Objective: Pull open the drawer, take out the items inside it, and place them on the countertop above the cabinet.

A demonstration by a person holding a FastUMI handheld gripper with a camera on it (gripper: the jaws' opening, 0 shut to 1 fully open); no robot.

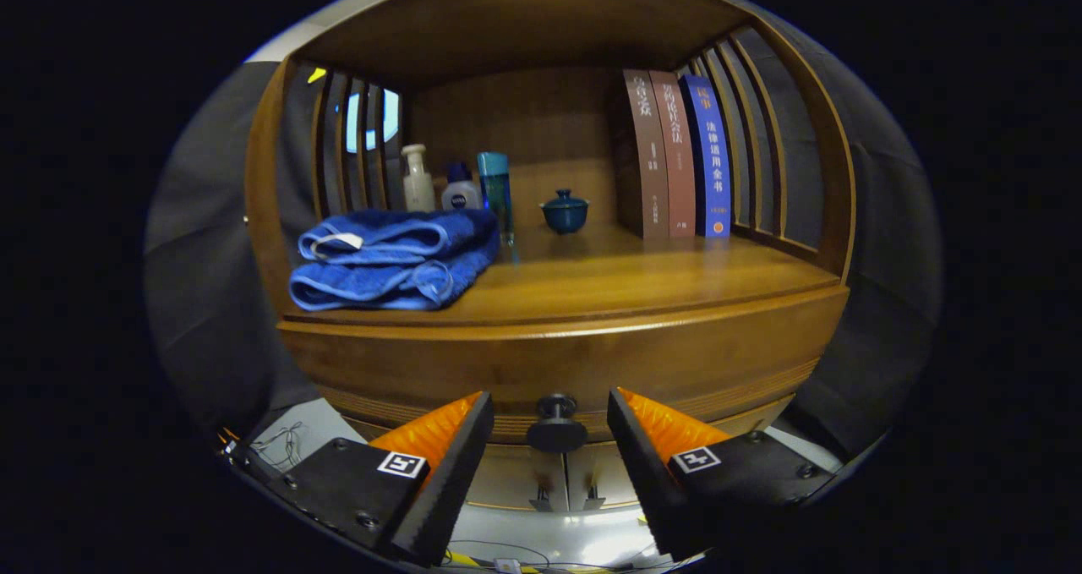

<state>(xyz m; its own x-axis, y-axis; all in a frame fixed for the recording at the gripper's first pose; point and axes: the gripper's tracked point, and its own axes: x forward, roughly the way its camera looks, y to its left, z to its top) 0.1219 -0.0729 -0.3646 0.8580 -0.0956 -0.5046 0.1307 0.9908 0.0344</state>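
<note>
A wooden cabinet faces me, its drawer front (575, 371) closed below the countertop (642, 282). A dark round knob (555, 424) sticks out from the drawer's middle. My gripper (549, 447) is open, with the knob between its two fingers (456, 464) and neither finger touching it. The inside of the drawer is hidden.
On the countertop lie a folded blue towel (393, 261) at the left, bottles (456, 187) behind it, a small blue lidded cup (565, 211) in the middle and three upright books (676, 155) at the right. Slatted sides and a wooden top enclose the shelf.
</note>
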